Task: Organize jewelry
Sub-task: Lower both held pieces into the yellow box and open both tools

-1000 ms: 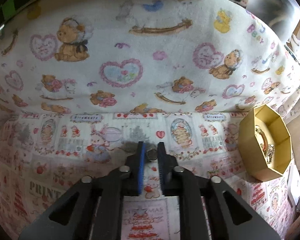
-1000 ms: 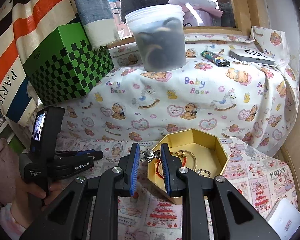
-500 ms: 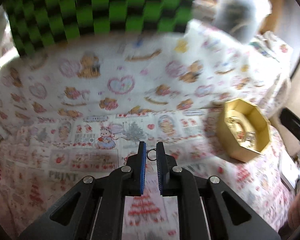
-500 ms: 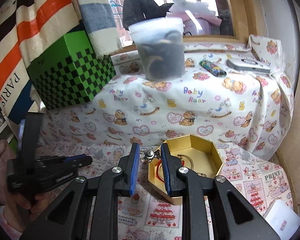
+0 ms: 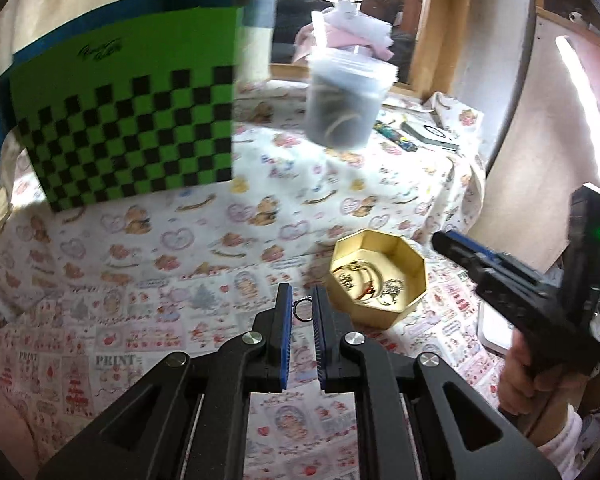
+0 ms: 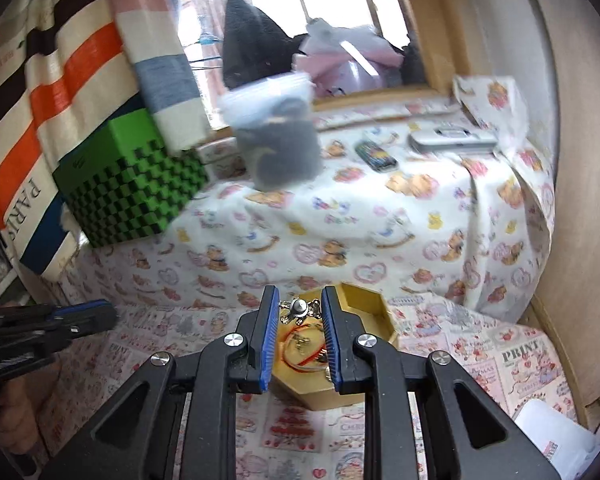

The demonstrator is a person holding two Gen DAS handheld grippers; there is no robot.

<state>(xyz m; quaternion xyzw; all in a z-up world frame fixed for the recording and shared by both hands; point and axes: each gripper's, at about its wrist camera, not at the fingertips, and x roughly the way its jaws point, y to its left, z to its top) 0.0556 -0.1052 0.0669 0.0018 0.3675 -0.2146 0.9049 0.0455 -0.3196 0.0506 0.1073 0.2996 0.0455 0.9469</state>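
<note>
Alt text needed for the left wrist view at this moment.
The left gripper pinches a small metal ring above a printed cloth. An open gold octagonal box holding jewelry sits just right of it, with the right gripper entering beyond the box.

A lived-in room of a home, set up on a cloth-covered table.

A nursery-print cloth (image 6: 380, 240) with teddy bears and hearts drapes the table and a raised step at 12 o'clock. On it stand a green checkered box (image 5: 128, 128) at 10 o'clock, a lidded plastic tub (image 5: 346, 100) at 12, and what looks like a lighter (image 6: 376, 155), though blurred. A striped fabric (image 6: 52, 92) hangs at 10 o'clock; a wood-framed window (image 6: 420, 40) with piled clothes sits behind.
</note>
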